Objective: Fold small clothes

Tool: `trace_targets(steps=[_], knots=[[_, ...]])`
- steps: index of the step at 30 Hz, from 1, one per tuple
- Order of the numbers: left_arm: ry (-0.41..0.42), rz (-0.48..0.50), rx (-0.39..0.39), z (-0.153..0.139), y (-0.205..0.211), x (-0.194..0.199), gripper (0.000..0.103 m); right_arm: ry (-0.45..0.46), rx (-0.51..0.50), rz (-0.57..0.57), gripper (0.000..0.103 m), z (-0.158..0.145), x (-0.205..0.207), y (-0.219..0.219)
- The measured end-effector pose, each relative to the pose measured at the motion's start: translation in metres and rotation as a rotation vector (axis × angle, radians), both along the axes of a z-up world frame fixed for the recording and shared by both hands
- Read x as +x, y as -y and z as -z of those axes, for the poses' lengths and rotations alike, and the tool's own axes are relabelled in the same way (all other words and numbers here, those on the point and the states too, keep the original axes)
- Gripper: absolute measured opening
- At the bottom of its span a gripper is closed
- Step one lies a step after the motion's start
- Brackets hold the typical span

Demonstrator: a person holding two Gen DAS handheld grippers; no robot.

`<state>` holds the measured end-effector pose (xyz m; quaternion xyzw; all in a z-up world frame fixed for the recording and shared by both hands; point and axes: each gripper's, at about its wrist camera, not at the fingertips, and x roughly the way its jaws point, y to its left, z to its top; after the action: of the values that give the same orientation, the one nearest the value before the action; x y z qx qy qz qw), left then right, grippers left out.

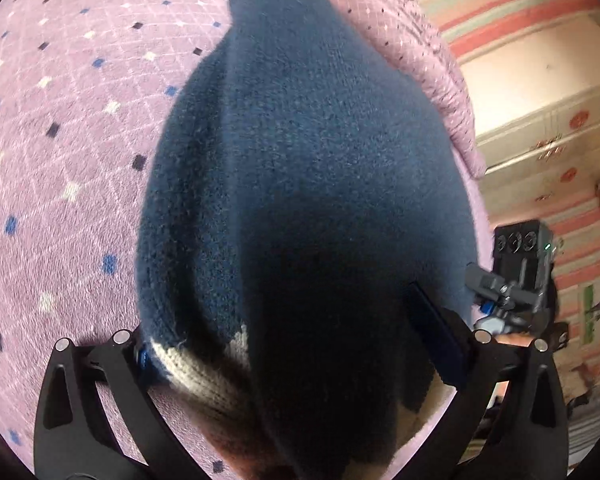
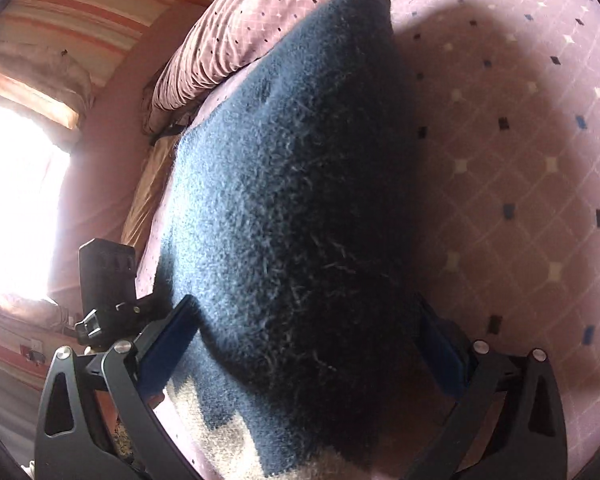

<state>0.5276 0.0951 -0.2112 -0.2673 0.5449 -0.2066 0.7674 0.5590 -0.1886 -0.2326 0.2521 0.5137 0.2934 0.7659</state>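
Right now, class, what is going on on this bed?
A person is folding a dark blue knit garment with a cream patterned band, using two grippers. The left hand-held gripper and the right hand-held gripper each have the knit between their fingers, lifted over the pink diamond-pattern bedspread. A pillow in similar fabric lies behind. Whether the jaws pinch tightly cannot be seen.

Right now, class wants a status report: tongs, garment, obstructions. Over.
Left tongs open, astride navy knit sweater. Right tongs likewise. Sweater bunched on pink bedspread. Nothing obstructing.
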Motion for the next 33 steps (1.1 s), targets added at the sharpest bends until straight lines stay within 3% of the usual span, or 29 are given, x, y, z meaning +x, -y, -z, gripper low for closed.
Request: trace_targets(steps=[3,9,20,24,33], knots=[[-0.009,-0.021,-0.01,0.0,0.0,0.004,0.099,0.009,-0.02,0.004,0.094,-0.002,-0.001,-0.001],[-0.001,-0.009,-0.091,-0.003,0.014,0.007,0.079,0.079,-0.051,0.012,0.072,-0.019,-0.008,-0.002],[0.092,0.053,-0.039,-0.031,0.048,0.003,0.061,0.192,-0.124,0.049,0.064,-0.052,-0.032,0.017],[0.118,0.119,-0.042,-0.042,0.102,-0.002,0.059,0.224,-0.159,0.096,0.064,-0.072,-0.058,0.072],[0.14,0.322,-0.099,-0.047,0.322,-0.048,0.056,0.216,-0.255,0.247,0.064,-0.085,-0.156,0.262]])
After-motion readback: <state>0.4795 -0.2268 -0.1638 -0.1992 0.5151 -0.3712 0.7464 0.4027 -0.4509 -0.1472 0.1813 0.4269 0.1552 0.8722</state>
